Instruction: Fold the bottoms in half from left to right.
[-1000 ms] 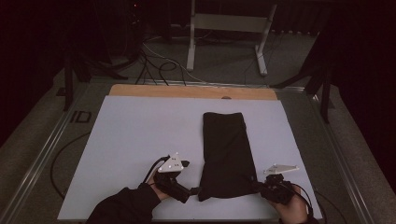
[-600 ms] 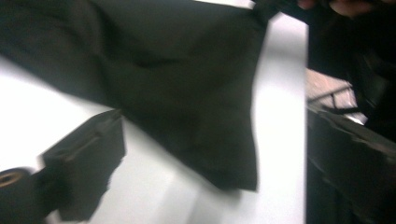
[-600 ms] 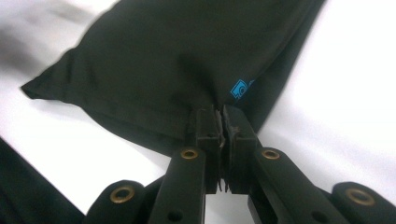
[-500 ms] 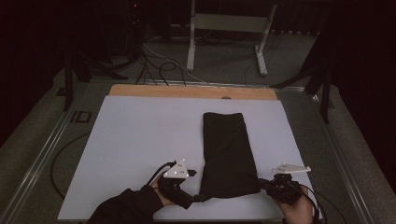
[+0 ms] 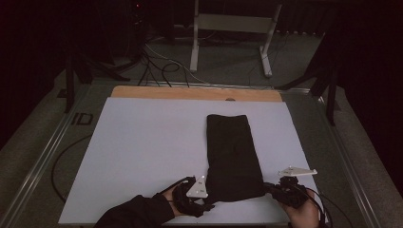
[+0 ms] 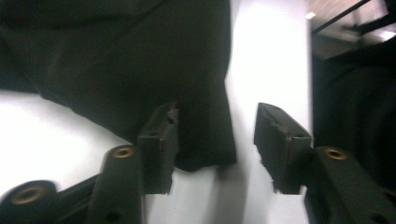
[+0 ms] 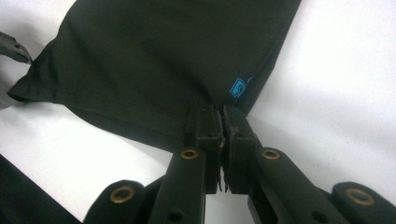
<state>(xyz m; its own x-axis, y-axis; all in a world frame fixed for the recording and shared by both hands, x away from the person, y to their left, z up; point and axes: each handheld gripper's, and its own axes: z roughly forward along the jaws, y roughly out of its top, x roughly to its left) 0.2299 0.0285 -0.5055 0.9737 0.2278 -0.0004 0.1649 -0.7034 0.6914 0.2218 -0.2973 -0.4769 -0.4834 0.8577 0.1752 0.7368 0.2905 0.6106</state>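
A black folded cloth (image 5: 233, 156) lies lengthwise on the white table top (image 5: 142, 152), its near end at the front edge. My left gripper (image 5: 205, 195) stands open at the cloth's near left corner (image 6: 205, 149), which lies between the jaws without being held. My right gripper (image 5: 272, 188) is shut on the cloth's near right corner (image 7: 219, 100), next to a small blue label (image 7: 239, 87). The cloth (image 7: 163, 56) spreads away from the shut jaws, flat on the table.
A wooden strip (image 5: 195, 93) runs along the table's far edge. Behind it stand a white metal frame (image 5: 233, 33) and cables (image 5: 157, 66) on the floor. Metal rails (image 5: 43, 156) border the table's sides. Dark sleeves come in from the bottom.
My left gripper has moved right to the cloth's near left corner. My right gripper has shifted slightly right and nearer while gripping the near right corner.
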